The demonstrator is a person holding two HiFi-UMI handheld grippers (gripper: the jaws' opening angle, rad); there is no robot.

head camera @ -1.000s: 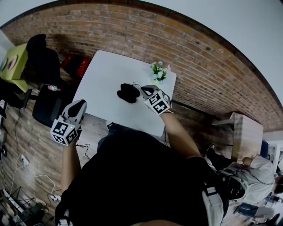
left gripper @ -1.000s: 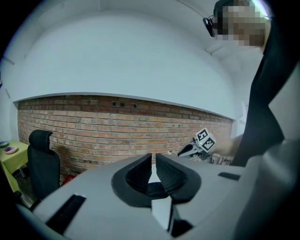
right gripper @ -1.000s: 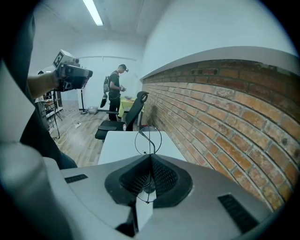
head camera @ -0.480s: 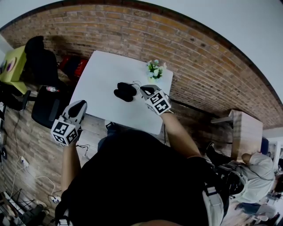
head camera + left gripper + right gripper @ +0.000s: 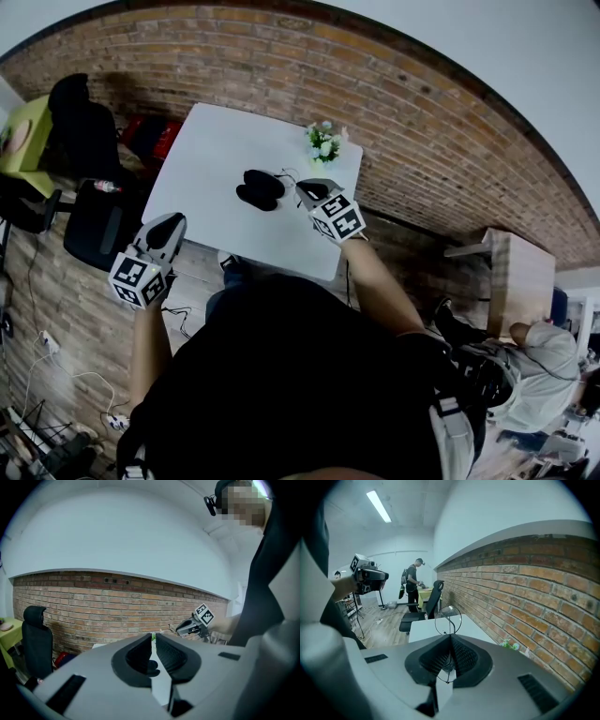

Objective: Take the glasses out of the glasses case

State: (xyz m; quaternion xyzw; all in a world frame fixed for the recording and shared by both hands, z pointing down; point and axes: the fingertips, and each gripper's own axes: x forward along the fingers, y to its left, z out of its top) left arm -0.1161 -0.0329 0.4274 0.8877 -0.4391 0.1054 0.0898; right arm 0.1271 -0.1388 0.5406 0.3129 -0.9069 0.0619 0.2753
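Progress looks pretty far along on this one. The right tongs (image 5: 451, 637) are clamped on the glasses (image 5: 449, 620), a thin wire-framed pair with round lenses that sticks up past the tips in the right gripper view. From the head view, that gripper hangs over the right part of the white table (image 5: 216, 155), just beside the glasses case (image 5: 261, 188) and clear of it. So the glasses seem to be out of the case, which is the main job.

The case is a dark shape lying near the middle of the table, with a small pot of flowers (image 5: 323, 143) behind it. It's too small in the head view to say whether it's lying open.

The left tongs (image 5: 153, 638) have only a narrow gap between them and nothing in it (the dark blob seen through the gap is the case, well away on the table). That gripper is held off the near-left edge of the table, not involved.

What's left, at a guess: set the glasses down somewhere on the table and let go.
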